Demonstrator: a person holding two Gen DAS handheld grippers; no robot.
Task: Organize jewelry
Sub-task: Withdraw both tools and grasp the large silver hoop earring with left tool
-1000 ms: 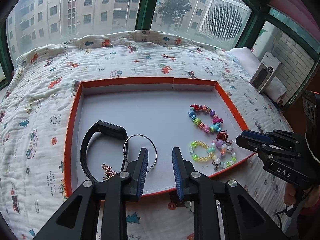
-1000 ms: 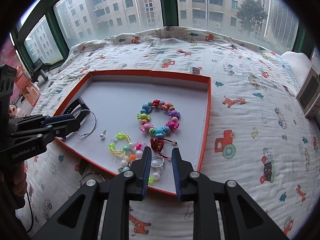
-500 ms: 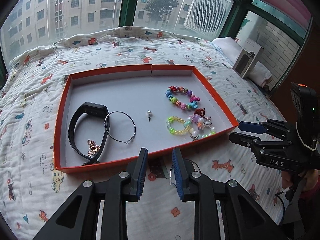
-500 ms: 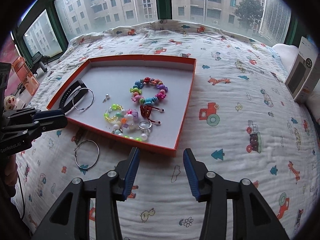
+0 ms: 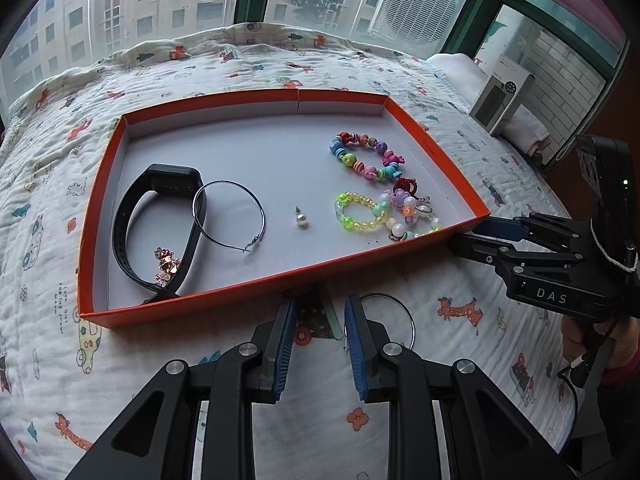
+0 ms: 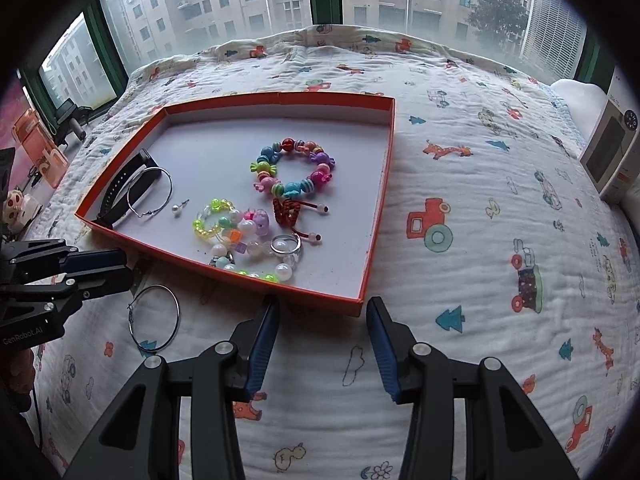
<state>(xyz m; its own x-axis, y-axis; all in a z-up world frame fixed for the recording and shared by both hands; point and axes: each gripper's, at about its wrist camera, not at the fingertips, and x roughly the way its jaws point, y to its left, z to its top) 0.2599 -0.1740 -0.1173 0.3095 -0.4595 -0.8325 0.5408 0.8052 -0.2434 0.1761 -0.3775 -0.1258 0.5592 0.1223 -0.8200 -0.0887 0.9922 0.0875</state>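
Two grippers hang over a bed spread with a cartoon-print quilt (image 6: 480,184), and neither has hold of anything. The left gripper (image 5: 320,334) has its jaws parted by a narrow gap, just short of the near wall of the orange tray (image 5: 192,300). The right gripper (image 6: 322,340) has its jaws spread wide, also just short of the tray's near wall, toward its near right corner.

Inside the tray, along the left edge, lies a black wristband (image 5: 160,216) with a small rose-gold charm (image 5: 166,264) resting inside its loop. A thin hoop earring (image 5: 229,214) lies beside the band, its left side touching it. Near the middle of the tray floor sits a single pearl stud (image 5: 301,220), apart from the rest. Toward the right edge, a bracelet of bright candy-shaped beads (image 6: 294,170) lies farther back. In front of it, toward the near right corner, lie a red knotted cord (image 6: 289,210), a yellow-green bead bracelet (image 6: 212,220), a tangle of pale and pearl beads (image 6: 248,240) and a silver ring (image 6: 285,245), all crowded together.

A second hoop earring (image 6: 154,318) lies outside the tray on the quilt, just off its near edge, close to the left gripper's fingers. A boxed item (image 5: 500,98) stands at the quilt's far right corner against the window.
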